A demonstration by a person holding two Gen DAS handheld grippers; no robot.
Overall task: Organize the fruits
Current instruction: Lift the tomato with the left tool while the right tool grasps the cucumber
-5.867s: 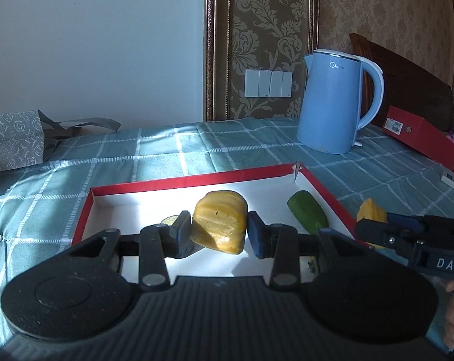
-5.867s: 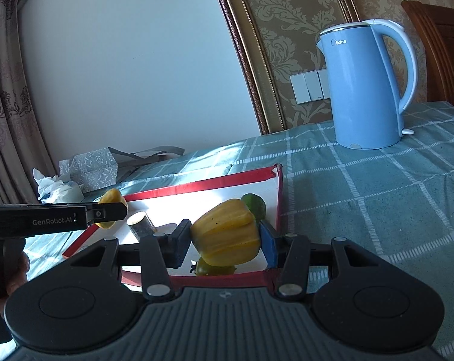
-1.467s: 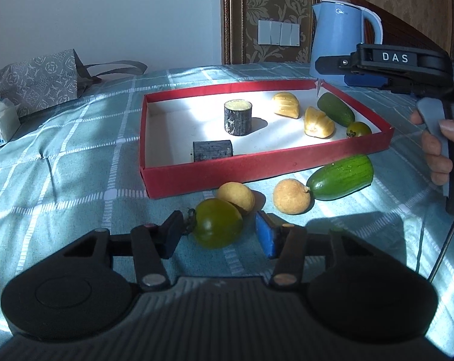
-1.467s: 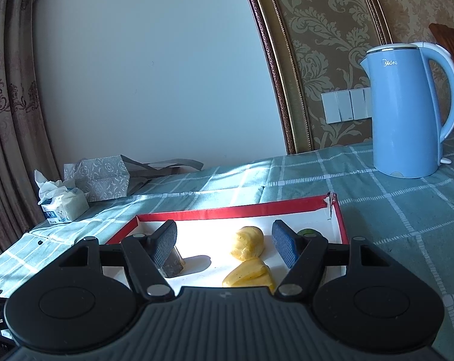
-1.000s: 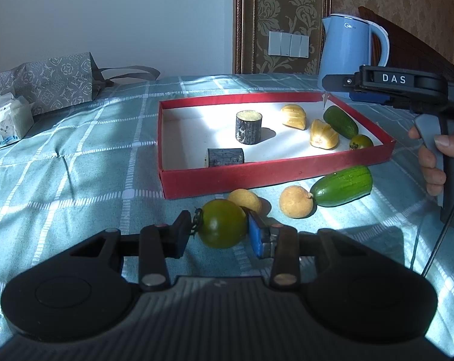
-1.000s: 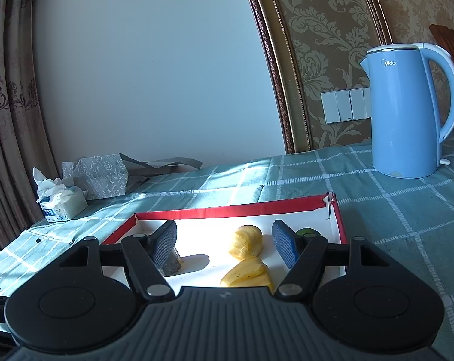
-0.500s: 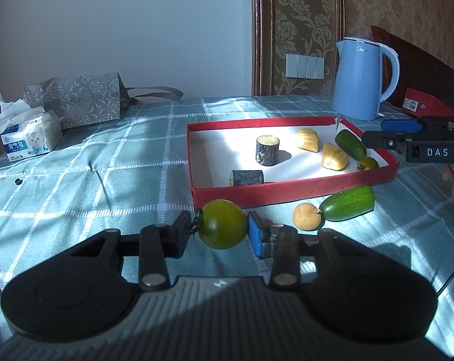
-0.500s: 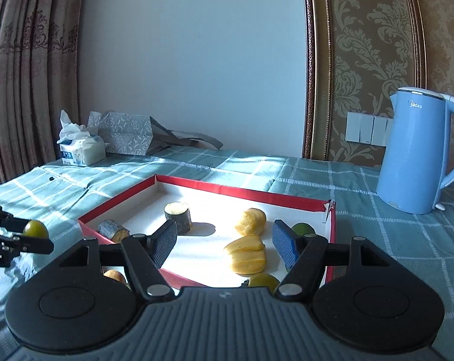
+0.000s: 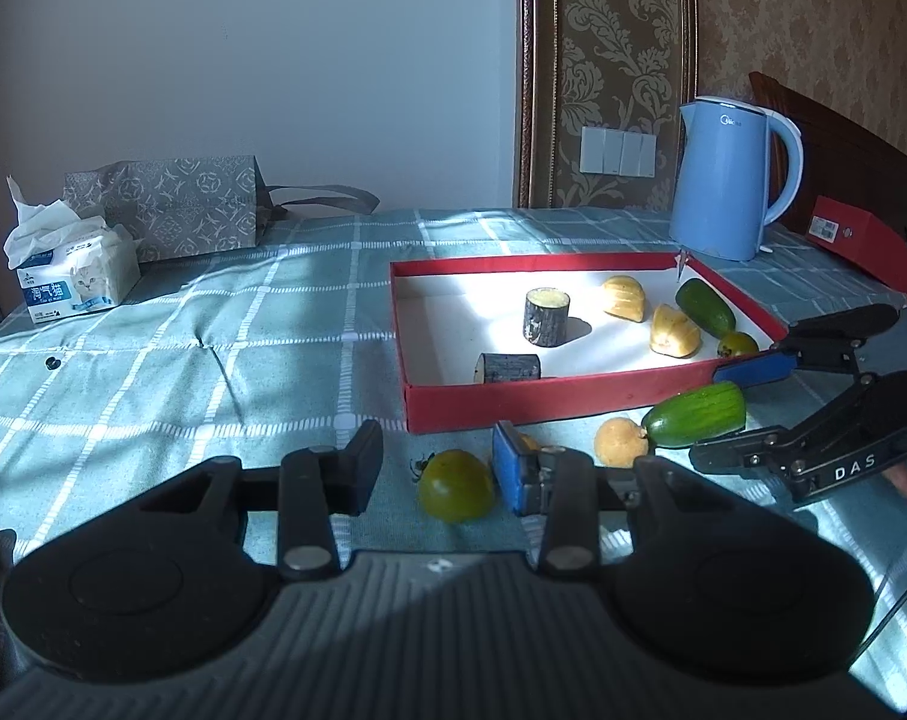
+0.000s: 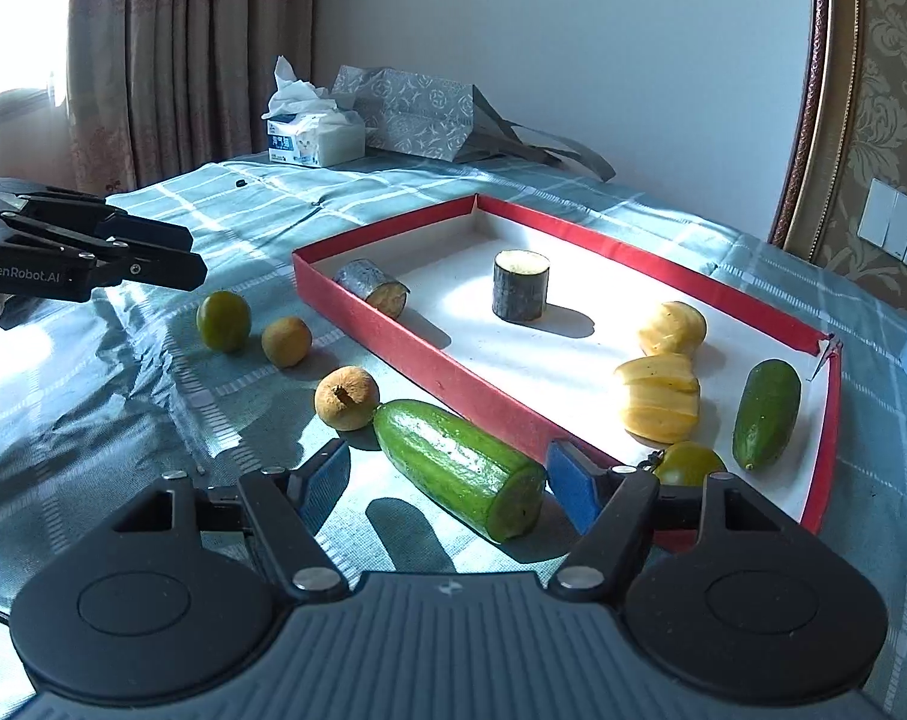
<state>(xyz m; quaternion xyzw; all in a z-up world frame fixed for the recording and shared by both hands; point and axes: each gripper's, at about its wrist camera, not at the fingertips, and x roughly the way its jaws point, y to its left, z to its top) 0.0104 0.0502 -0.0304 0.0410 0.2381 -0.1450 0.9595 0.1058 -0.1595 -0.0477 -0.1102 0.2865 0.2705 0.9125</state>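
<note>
Red box on the counter holds two grey log pieces, two yellow fruits, a small cucumber and a green tomato. Left gripper fingers stand apart around another green tomato, not squeezing it. Right gripper fingers are opening around the big cucumber.

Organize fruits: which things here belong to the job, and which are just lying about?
Job: red tray, cut cucumber, green tomato, brown fruit, yellowish fruit, yellow pieces, whole cucumber, dark stubs.
Lying about: blue kettle, tissue pack, patterned bag, red box.
</note>
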